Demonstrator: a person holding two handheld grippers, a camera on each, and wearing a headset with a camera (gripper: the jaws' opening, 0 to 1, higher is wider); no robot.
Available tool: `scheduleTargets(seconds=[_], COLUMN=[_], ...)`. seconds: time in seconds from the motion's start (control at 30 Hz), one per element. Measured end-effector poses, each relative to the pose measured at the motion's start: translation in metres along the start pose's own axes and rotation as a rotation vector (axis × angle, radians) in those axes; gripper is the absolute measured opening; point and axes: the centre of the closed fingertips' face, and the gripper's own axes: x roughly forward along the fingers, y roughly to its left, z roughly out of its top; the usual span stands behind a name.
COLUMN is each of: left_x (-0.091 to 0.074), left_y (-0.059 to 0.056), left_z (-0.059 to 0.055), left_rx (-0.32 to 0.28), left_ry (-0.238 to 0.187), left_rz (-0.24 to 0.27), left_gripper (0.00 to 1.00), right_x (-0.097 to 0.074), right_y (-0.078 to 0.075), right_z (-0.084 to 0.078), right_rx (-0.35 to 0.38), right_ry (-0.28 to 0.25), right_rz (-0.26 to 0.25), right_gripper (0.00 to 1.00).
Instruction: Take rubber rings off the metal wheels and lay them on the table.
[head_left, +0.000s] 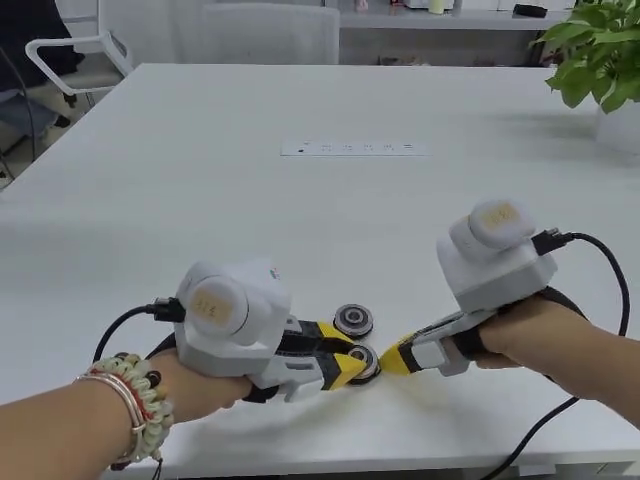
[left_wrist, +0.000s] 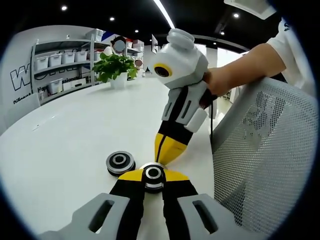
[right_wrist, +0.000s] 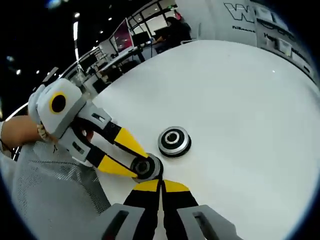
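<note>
Two metal wheels are near the front edge of the white surface (head_left: 300, 230). One wheel (head_left: 362, 362) is caught between the grippers; the second wheel (head_left: 353, 320) lies flat just beyond it, apart from both grippers, with a dark rubber ring (left_wrist: 120, 172) around its rim.

The left gripper (head_left: 350, 362) reaches in from the left, and its yellow-tipped jaws are closed onto the first wheel (left_wrist: 153, 176), one tip on each side. In the right gripper view the same wheel (right_wrist: 146, 167) sits clamped between those two yellow tips, with the second wheel (right_wrist: 174, 141) just beside it.

The right gripper (head_left: 392, 358) comes in from the opposite side. Its jaws are drawn together with only a thin slit between them, and their tips (right_wrist: 160, 186) meet the near edge of the clamped wheel. Whether they pinch that wheel's ring or merely touch it I cannot tell. From the left gripper view, the right gripper (left_wrist: 166, 152) points steeply down, its tips on the far side of the wheel.

A beaded bracelet (head_left: 135, 400) circles the person's left wrist. Farther back on the surface lies a flat socket strip (head_left: 353, 149), and a leafy plant (head_left: 595, 55) stands at the far right corner. A grey mesh chair (left_wrist: 265, 150) is close by the surface's edge.
</note>
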Motion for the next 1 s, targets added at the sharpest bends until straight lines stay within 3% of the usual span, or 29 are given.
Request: scheduleTargets(seconds=[0.2, 0.27, 0.57, 0.63, 0.83, 1.0], left_x=[0.000, -0.001, 0.000, -0.001, 0.000, -0.001], left_y=[0.000, 0.000, 0.000, 0.000, 0.000, 0.000], left_z=[0.000, 0.000, 0.000, 0.000, 0.000, 0.000], left_rx=[-0.001, -0.003, 0.000, 0.001, 0.010, 0.013], left_ry=[0.000, -0.002, -0.004, -0.005, -0.001, 0.001], left_rz=[0.000, -0.002, -0.006, -0.007, -0.006, -0.004], left_gripper=[0.08, 0.08, 0.08, 0.08, 0.08, 0.08], right_x=[-0.002, -0.004, -0.011, -0.013, -0.012, -0.013], right_y=[0.001, 0.002, 0.006, 0.014, 0.014, 0.017], right_z=[0.000, 0.001, 0.006, 0.010, 0.007, 0.008], right_rx=[0.050, 0.096, 0.175, 0.203, 0.190, 0.186], right_ry=[-0.025, -0.056, -0.118, -0.143, -0.114, -0.113], right_rz=[0.002, 0.029, 0.094, 0.138, 0.112, 0.119], right_gripper=[0.00, 0.00, 0.00, 0.00, 0.00, 0.00])
